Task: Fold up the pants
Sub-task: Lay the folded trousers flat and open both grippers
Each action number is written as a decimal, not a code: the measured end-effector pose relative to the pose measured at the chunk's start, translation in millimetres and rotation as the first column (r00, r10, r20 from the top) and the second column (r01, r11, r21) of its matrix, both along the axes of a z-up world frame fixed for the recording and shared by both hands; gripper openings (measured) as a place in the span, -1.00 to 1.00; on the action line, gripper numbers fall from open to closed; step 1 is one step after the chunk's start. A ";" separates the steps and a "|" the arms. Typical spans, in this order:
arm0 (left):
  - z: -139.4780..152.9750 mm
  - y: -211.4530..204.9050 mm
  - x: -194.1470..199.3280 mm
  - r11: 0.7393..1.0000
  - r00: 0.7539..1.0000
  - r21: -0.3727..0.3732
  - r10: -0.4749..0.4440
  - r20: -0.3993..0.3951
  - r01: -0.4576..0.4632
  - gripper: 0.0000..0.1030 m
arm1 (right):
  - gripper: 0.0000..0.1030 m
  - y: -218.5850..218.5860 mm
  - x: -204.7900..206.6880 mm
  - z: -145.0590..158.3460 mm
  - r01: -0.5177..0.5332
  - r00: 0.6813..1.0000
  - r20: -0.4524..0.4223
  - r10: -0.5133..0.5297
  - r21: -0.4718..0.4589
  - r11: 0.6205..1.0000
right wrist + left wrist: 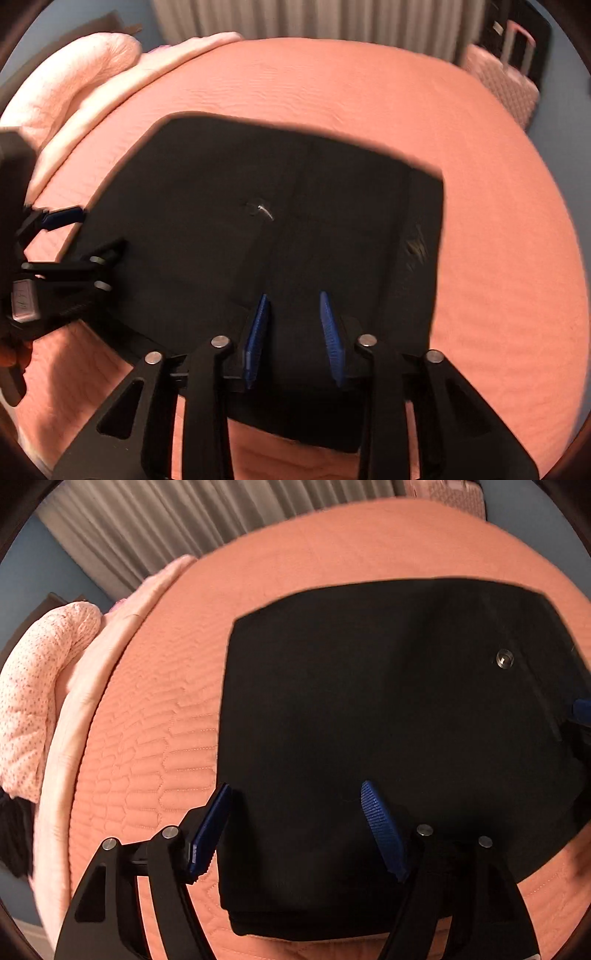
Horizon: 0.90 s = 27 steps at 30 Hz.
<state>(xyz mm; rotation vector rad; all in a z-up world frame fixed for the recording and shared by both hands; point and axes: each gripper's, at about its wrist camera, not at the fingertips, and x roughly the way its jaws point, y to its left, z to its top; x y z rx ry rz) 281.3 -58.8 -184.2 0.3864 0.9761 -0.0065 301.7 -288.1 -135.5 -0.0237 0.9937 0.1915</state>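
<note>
Pants [369,709], folded in a black stack, lie on the quilted bedspread [155,738].

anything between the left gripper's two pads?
Left wrist view: between the left gripper's open pads lies only the folded black pants' near-left corner, on the orange bedspread.

The left gripper [295,821], a black linkage frame with blue ribbed fingers [382,830], points steeply downward with its fingers spread wide apart and nothing pinched between them. From the right wrist view it shows at the left edge, with a bit of the person's hand [13,356] behind it. The right gripper [293,338], of the same black and blue build, also tilts steeply down; its fingers [332,339] stand closer together, a narrow gap between them, pressing on nothing.
</note>
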 end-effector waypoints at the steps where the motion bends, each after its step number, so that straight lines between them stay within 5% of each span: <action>1: 2.2 2.1 -3.7 1.000 1.000 -0.009 0.017 0.002 -0.017 0.37 | -0.66 -8.1 -8.1 5.7 0.039 0.999 0.008 -0.039 0.031 0.999; 3: 5.6 2.4 -5.8 0.999 0.999 -0.028 0.037 0.006 -0.036 0.37 | -0.58 -7.0 -30.4 27.5 0.095 0.994 0.055 -0.097 0.042 0.995; 5: 1.4 1.3 -3.2 0.997 0.998 -0.047 0.066 -0.010 -0.066 0.37 | -0.61 6.9 -39.8 37.3 0.035 0.994 0.104 -0.039 0.040 0.999; 8: 6.9 -0.1 -5.1 0.991 0.995 -0.082 0.100 -0.024 -0.102 0.36 | -0.65 4.0 -33.3 2.0 0.065 0.998 0.017 -0.064 -0.039 0.997; 10: 12.9 3.1 -13.0 0.989 0.994 -0.105 0.103 -0.024 -0.105 0.36 | -0.65 -11.4 -45.2 5.4 0.124 0.992 0.025 -0.126 0.067 0.990; 15: 18.5 16.1 -36.4 0.988 0.995 -0.116 0.104 -0.005 -0.104 0.36 | -0.57 -4.2 -69.9 36.8 0.141 0.984 0.102 -0.149 0.082 0.987; 19: 14.9 18.7 -35.8 0.987 0.993 -0.109 0.116 -0.030 -0.119 0.36 | -0.64 6.4 -56.8 1.0 0.128 0.992 -0.004 -0.128 0.038 0.991; 22: 3.4 28.2 -39.4 0.986 0.991 -0.109 0.123 -0.046 -0.127 0.43 | -0.63 -12.1 -68.2 -6.8 0.144 0.990 -0.011 -0.144 0.099 0.985; 25: -10.2 47.5 -37.3 0.962 0.982 -0.202 0.173 -0.072 -0.184 0.69 | -0.57 -11.1 -82.2 8.2 0.155 0.988 0.000 -0.156 0.144 0.977; 27: -14.5 55.0 -38.4 0.945 0.978 -0.257 0.186 -0.091 -0.204 0.70 | -0.60 -6.9 -79.9 2.7 0.128 0.991 0.014 -0.130 0.082 0.988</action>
